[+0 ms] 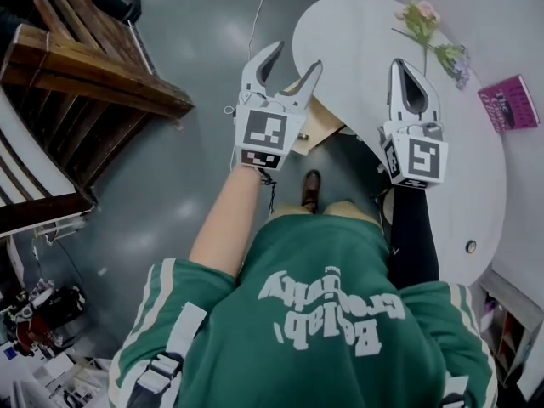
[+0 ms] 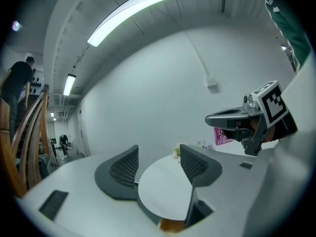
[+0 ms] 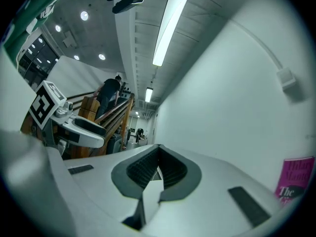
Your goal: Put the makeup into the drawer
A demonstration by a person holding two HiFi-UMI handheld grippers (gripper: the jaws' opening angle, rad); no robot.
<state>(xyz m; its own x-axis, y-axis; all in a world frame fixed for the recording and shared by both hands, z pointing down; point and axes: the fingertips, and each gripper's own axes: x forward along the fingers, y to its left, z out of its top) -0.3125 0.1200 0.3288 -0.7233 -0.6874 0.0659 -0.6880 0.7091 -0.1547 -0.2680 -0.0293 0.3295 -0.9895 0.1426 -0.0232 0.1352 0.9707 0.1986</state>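
Note:
No makeup shows in any view. My left gripper [image 1: 296,56] is raised in front of me, open, with nothing between its jaws; the left gripper view shows the white round table [image 2: 163,194] through the gap of the left gripper [image 2: 159,163]. A tan wooden drawer-like piece [image 1: 316,126] juts out below the table's edge, just under that gripper. Over the table [image 1: 357,41] my right gripper [image 1: 401,65] is shut and holds nothing. In the right gripper view the pads of the right gripper [image 3: 158,168] meet. Each gripper shows in the other's view: the right gripper [image 2: 232,117] and the left gripper [image 3: 84,127].
A sprig of flowers [image 1: 429,28] and a pink book [image 1: 510,102] lie on the table's far side. A wooden staircase [image 1: 85,66] stands at the left, and a person [image 3: 111,90] is beside it. The floor [image 1: 204,58] is grey. A white wall [image 2: 163,83] backs the table.

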